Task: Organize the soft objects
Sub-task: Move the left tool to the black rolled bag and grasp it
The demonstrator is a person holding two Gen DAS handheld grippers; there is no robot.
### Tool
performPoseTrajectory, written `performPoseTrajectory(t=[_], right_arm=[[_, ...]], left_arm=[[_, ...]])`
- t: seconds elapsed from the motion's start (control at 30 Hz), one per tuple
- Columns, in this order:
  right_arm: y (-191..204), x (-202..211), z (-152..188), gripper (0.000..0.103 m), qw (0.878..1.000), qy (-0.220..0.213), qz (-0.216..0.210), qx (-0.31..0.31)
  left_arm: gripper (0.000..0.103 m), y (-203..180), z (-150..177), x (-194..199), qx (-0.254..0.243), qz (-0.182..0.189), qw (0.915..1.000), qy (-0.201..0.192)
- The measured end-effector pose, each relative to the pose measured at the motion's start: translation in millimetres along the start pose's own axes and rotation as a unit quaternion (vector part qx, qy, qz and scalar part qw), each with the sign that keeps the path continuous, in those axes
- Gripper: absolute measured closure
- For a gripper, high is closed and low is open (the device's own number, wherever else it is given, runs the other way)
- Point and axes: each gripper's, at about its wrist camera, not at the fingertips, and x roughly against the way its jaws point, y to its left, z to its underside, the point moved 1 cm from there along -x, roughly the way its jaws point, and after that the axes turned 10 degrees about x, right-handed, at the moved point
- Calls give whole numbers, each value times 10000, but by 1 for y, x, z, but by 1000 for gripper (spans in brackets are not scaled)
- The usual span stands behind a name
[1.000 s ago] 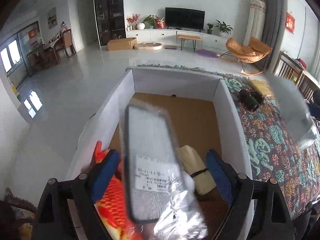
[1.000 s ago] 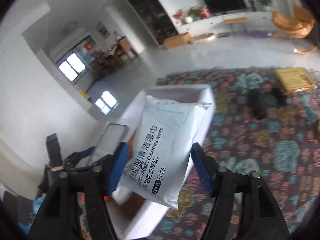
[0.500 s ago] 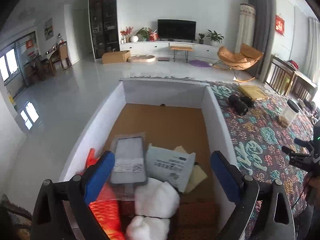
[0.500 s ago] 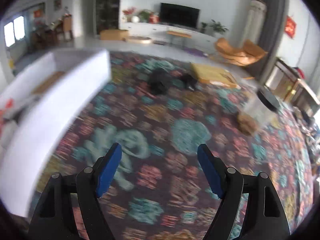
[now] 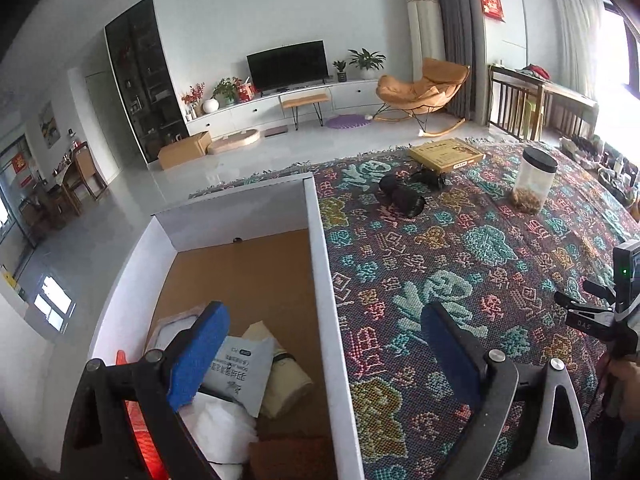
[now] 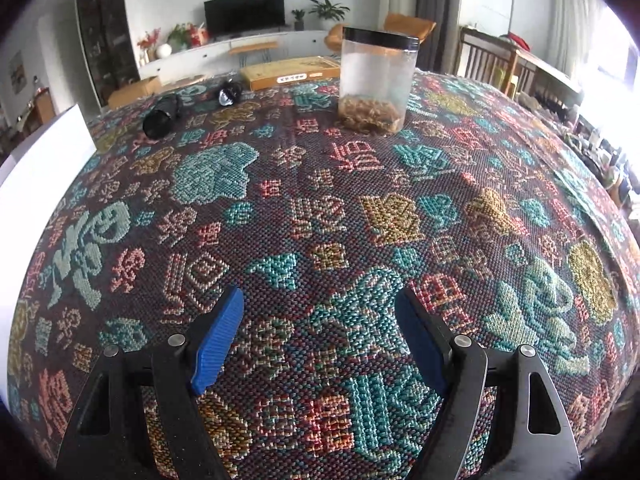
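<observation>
Both grippers stand with jaws spread wide and nothing between the blue pads: the left gripper [image 5: 324, 350] hangs astride the right wall of the white box [image 5: 324, 280], one finger over the box interior and the other over the patterned cloth [image 5: 460, 248], while the right gripper [image 6: 318, 336] sits low over bare cloth [image 6: 320, 208], well apart from the box edge [image 6: 40, 160] at far left. A lidded clear jar [image 6: 376, 80], a flat yellow box [image 6: 292, 72] and two dark cylinders [image 6: 162, 114] stand toward the cloth's far edge, leaving a broad open stretch of weave ahead. Inside the box's near end the soft objects lie bunched together: a white wipes pack [image 5: 240, 368], a cream roll [image 5: 286, 384], white fluffy pieces [image 5: 224, 428] and an orange-red item [image 5: 144, 440], with brown floor bare beyond them.
</observation>
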Motion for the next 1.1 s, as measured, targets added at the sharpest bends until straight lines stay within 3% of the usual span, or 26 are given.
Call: performPoseTrajectory(t=[0.17,0.33,0.43,0.6,0.73,0.9,1.1], right_arm=[[8,-5,1,22,9997,91,91,213],[12,-9,2,22,9994,197,63,274],[7,-15,5,22,9994,321,-34,150],[0,-16,7,20,9993,329,-179,-43],[4,-18,7,18,9992,356,-153,46],[3,-18,7,15,9992,353,-210,30],[4,-19,6,12,9992,337,-226,37]], left_arm=[[7,-31,5,-5,-89,579,9980,233],[7,-78,17,-27,-44,1276,9885,809],[7,-103,27,-49,99,1493,9829,1075],[7,-122,27,-99,690,1458,9780,1323],[7,-121,-16,-149,1198,1403,9770,1073],[7,-114,-81,-246,1696,1188,9705,1233],[7,-127,-111,-330,1187,591,9826,1303]])
